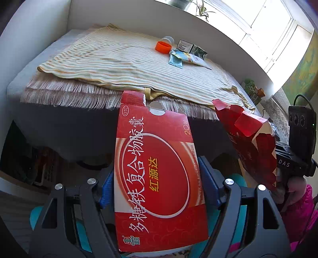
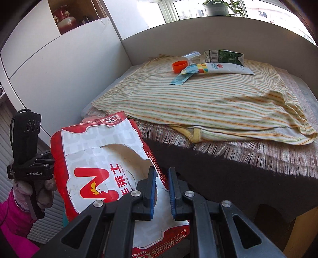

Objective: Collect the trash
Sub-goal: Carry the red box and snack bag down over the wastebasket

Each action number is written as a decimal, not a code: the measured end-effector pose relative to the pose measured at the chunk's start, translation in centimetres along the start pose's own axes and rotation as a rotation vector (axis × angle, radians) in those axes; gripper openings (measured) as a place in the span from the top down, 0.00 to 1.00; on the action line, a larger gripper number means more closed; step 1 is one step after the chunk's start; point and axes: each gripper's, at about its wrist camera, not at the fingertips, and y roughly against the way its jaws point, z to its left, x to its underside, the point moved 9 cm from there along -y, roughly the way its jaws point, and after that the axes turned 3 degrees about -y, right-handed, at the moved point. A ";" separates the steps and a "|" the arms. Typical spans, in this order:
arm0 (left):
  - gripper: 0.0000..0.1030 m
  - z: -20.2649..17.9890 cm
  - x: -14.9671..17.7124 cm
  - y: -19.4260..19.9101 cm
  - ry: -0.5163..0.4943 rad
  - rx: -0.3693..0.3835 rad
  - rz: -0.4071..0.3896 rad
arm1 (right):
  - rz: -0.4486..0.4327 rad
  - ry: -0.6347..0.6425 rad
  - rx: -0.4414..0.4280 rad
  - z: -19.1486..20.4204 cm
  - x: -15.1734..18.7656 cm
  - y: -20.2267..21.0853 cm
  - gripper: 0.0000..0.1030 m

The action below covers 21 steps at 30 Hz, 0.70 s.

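the left gripper (image 1: 159,178) is clamped across a flat red medicine box (image 1: 157,170) while the right gripper (image 2: 162,188), fingers nearly together, pinches a torn red-and-white paper bag (image 2: 99,168) (more trash sits on the striped cloth (image 2: 208,99) beyond).

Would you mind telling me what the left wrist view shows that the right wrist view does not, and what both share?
Only the left wrist view shows the red medicine box held between the left gripper fingers. Only the right wrist view shows the printed white face of the torn red and white paper bag, pinched by the right gripper, and a red vase on a shelf. Both show the striped cloth with the orange cap, the green carton and the blue sachet.
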 end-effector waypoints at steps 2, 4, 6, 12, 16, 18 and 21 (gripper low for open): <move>0.26 0.4 1.1 -0.4 0.010 0.000 0.020 | 0.020 -0.010 -0.003 0.1 1.1 -0.7 0.90; 0.26 0.7 2.2 -1.1 0.020 -0.002 0.043 | 0.044 -0.023 -0.004 0.1 2.3 -1.5 0.90; 0.26 1.0 3.3 -1.8 0.028 0.000 0.067 | 0.067 -0.037 -0.005 0.0 3.5 -2.3 0.90; 0.26 1.6 6.3 -4.1 0.062 0.006 0.139 | 0.133 -0.063 0.019 -0.9 6.8 -5.0 0.90; 0.26 2.0 7.8 -5.8 0.074 -0.006 0.180 | 0.172 -0.096 0.031 -1.9 8.6 -6.6 0.90; 0.26 2.2 8.5 -6.6 0.077 -0.015 0.196 | 0.187 -0.106 0.042 -2.4 9.4 -7.3 0.90; 0.26 2.4 9.4 -8.0 0.078 -0.022 0.231 | 0.212 -0.125 0.045 -2.8 10.3 -8.2 0.90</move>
